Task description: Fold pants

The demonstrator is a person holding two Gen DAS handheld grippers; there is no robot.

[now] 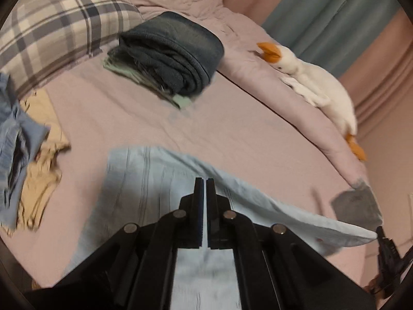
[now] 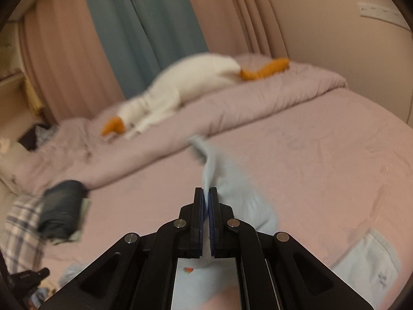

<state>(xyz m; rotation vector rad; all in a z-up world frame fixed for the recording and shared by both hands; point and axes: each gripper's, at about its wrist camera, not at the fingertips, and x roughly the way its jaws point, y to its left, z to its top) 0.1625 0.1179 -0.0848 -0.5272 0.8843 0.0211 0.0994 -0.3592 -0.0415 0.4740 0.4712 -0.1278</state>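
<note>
The light blue pants (image 1: 144, 180) are held up over the pink bed (image 1: 232, 134), stretched between my two grippers. My left gripper (image 1: 204, 180) is shut on the pants, with the fabric running between its jaws. My right gripper (image 2: 206, 190) is shut on another part of the pants (image 2: 232, 193), and the cloth hangs away from its tips. The right gripper also shows at the far right of the left wrist view (image 1: 387, 248), holding a corner of the pants.
A folded dark blanket (image 1: 175, 54) on green cloth and a plaid pillow (image 1: 59, 25) lie at the back. Crumpled blue and yellow clothes (image 1: 28, 155) lie at the left. A white plush goose (image 1: 317, 82) lies on the rolled duvet (image 2: 232, 108). Curtains (image 2: 144, 25) hang behind.
</note>
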